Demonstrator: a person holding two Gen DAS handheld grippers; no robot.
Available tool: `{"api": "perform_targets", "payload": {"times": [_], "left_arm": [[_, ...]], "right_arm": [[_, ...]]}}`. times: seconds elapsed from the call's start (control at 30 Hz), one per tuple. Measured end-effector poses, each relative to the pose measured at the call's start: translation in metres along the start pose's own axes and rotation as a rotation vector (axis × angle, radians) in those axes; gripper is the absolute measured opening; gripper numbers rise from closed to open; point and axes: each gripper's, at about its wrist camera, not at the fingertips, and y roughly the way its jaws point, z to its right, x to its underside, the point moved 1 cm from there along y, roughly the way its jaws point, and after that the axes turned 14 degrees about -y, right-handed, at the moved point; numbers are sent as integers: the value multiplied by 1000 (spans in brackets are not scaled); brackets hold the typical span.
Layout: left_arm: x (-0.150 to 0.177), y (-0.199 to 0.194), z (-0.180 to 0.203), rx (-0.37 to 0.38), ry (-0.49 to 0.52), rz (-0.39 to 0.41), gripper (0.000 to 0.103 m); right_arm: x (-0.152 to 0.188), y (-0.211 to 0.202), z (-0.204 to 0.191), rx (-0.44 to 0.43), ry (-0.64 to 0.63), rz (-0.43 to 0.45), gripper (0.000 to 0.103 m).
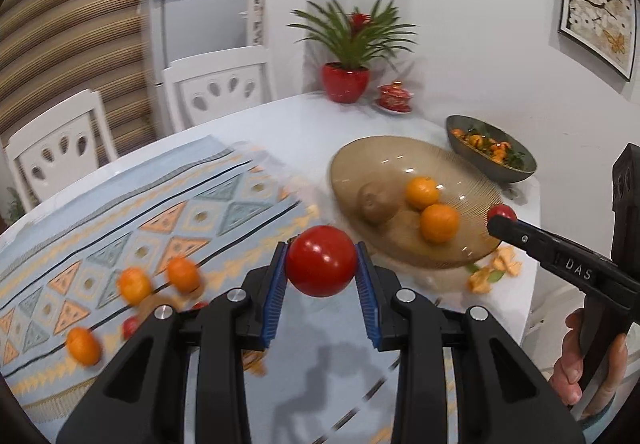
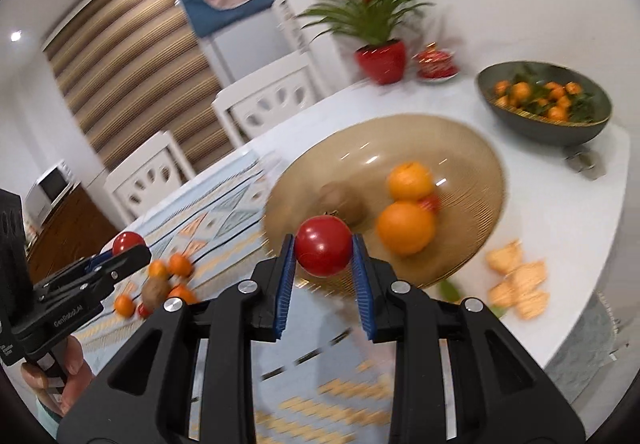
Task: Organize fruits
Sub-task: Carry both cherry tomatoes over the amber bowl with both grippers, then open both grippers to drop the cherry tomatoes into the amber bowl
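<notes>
Left gripper [image 1: 321,264]: clamped on a red tomato [image 1: 321,261], blue pads pressing its left and right sides; held in the air above the patterned cloth [image 1: 120,212], near the rim of the amber glass bowl [image 1: 360,160].
Right gripper [image 2: 323,253]: closed on a second red tomato [image 2: 323,251], pads on both flanks; held over the near edge of the glass bowl.
Tomato orientation: both look round; no stem end shows, so no long axis or pointing direction can be told.
Cross-check: left view shows the right gripper's tip with its tomato [image 1: 502,212] at the bowl's right rim; a hand [image 1: 588,360] grips the handle.
Bowl contents: two oranges [image 1: 439,223] side by side, a brown kiwi [image 1: 376,202] touching them on the left; the right view shows something small and red behind the oranges, blurred.
Loose fruit on cloth: three small oranges [image 1: 182,275] and a small red fruit, motion-blurred; the right view also shows a kiwi among them.
Table [image 1: 304,124]: white; orange peel [image 1: 496,270] beside the bowl.
Dark bowl [image 1: 492,160]: well behind the glass one, holding small leafy oranges.
Far edge: potted plant [image 1: 346,82] in red pot.
</notes>
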Motion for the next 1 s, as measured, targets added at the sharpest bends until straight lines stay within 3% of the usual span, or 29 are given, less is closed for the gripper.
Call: {"api": "perform_targets", "payload": {"times": [0.33,1.0], "left_arm": [[-18,48,63,50,60,-34,32],[-8,110,84,75,71,-145,32]], "right_arm": [[-11,7,50,56,55,0,29],[0,41,63,74,59,-82,29]]}}
